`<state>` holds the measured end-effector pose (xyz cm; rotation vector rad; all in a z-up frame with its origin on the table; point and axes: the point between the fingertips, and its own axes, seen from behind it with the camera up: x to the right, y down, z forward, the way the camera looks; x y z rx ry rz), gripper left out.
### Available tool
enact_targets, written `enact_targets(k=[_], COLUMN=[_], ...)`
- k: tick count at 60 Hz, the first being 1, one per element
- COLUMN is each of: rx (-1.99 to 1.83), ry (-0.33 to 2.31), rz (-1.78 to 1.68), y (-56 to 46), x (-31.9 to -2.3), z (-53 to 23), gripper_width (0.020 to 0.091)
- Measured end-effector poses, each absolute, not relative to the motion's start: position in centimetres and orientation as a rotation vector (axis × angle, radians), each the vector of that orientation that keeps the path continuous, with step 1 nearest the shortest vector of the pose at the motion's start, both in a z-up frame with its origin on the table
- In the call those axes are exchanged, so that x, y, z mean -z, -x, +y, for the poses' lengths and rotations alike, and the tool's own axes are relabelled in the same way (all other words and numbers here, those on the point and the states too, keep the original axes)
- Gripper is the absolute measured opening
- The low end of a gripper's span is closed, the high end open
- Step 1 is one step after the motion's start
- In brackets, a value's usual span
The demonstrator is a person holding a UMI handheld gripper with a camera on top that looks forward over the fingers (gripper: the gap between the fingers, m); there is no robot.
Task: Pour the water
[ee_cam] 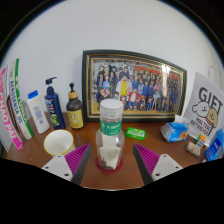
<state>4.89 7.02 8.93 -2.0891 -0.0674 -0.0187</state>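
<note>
We've got the gripper [109, 163] with jaws spread apart, and the water bottle [110, 135] stands between them, center-bottom of frame, on the tabletop [150, 150]. White cup [59, 142] lower left.

The gripper [111, 160] is level, its two pink-padded fingers [77, 160] spread wide.
</note>
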Motion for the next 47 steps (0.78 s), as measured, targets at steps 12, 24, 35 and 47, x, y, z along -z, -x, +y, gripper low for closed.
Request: enact_targets(k=[12, 24, 35, 47], rx=[0.070, 0.099, 0.110, 0.138], ry=[2.166, 2.196, 2.198, 2.167], rz=[-0.017, -0.011, -0.005, 0.005], y=[-3.1, 0.0, 1.7, 1.8], x=[-13.6, -16.9, -18.6, -20.2], z=[-1.4, -9.2, -12.7, -13.1], gripper_width=[0.0854, 0.0853, 0.0851, 0.0852])
